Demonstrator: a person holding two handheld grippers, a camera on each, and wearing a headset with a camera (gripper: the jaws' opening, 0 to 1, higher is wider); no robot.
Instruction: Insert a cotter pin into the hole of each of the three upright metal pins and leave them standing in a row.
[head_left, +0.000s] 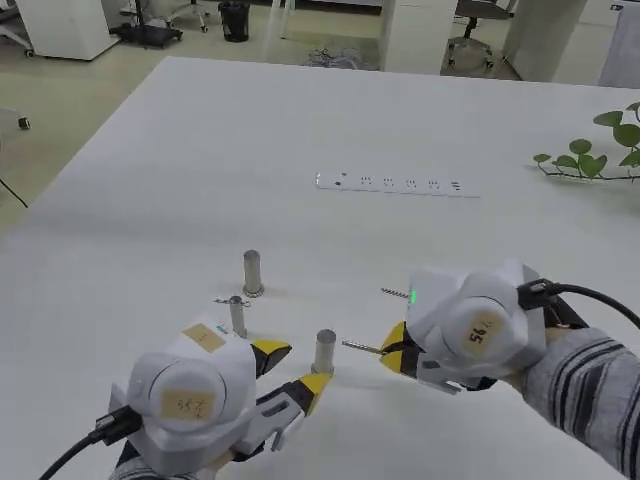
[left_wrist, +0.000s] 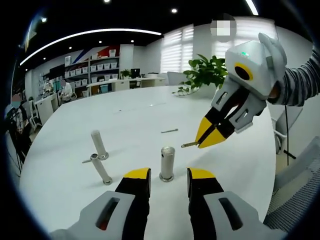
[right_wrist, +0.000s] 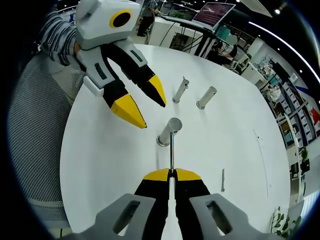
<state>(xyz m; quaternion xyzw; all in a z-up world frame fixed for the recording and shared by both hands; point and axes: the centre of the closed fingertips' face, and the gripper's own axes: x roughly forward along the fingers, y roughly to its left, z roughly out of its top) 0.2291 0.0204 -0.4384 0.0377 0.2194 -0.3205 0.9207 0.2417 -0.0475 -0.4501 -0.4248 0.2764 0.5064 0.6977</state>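
Note:
Three upright metal pins stand on the white table (head_left: 200, 180). The far pin (head_left: 252, 272) is bare. The middle pin (head_left: 237, 315) has a cotter pin across its top. The near pin (head_left: 325, 352) (left_wrist: 167, 163) (right_wrist: 169, 131) stands just ahead of my left gripper (head_left: 297, 366) (left_wrist: 169, 175), which is open and not touching it. My right gripper (head_left: 392, 352) (right_wrist: 171, 172) is shut on a cotter pin (head_left: 362, 347) (right_wrist: 171, 150) whose tip points at the near pin's top. A loose cotter pin (head_left: 396, 293) (right_wrist: 222, 180) lies on the table.
A white power strip (head_left: 398, 184) lies farther back on the table. A green plant (head_left: 600, 150) trails in at the right edge. Office desks and chairs stand beyond the table's far edge.

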